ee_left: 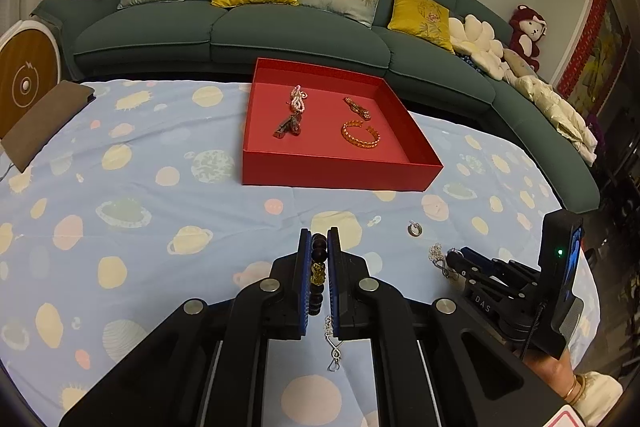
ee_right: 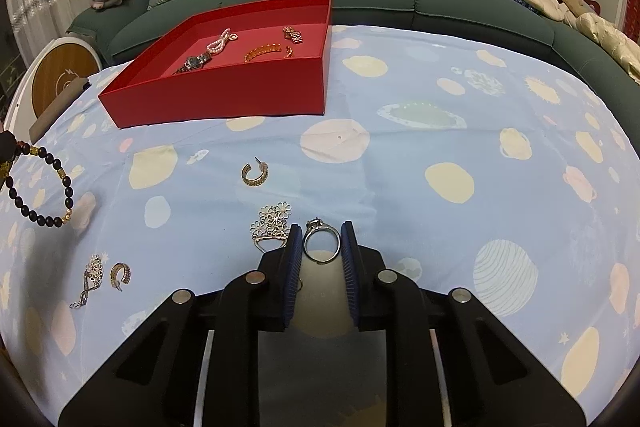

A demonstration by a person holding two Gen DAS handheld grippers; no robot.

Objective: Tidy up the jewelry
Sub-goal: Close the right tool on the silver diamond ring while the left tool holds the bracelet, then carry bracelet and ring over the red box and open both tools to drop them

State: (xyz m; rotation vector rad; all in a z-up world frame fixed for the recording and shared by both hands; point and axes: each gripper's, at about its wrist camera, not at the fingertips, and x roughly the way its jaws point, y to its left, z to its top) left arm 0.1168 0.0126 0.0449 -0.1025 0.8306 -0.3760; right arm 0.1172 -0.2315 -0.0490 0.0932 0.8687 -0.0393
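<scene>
Left tongs (ee_left: 319,247) pinch a dark beaded bracelet (ee_left: 319,269), held above the bench (ee_left: 160,195) in front of the red tray (ee_left: 336,177), the landmark holding a watch (ee_left: 289,126), pearl strand (ee_left: 298,99) and orange bangle (ee_left: 360,135). Right of the bracelet, a hoop earring (ee_right: 254,174) lies in front of the tray. Farthest right, the right tongs (ee_right: 321,243) clasp a silver ring (ee_right: 321,245) upright, a flower brooch (ee_right: 272,223) beside it.

Black gripper frames, blue ribbed fingers (ee_left: 306,279), silver screws (ee_left: 269,284), gold bangles (ee_left: 576,389)

Bead bracelet (ee_right: 44,187) cut by frame edge; ring's (ee_right: 321,245) contact with claw pads (ee_right: 294,259) unclear.
</scene>
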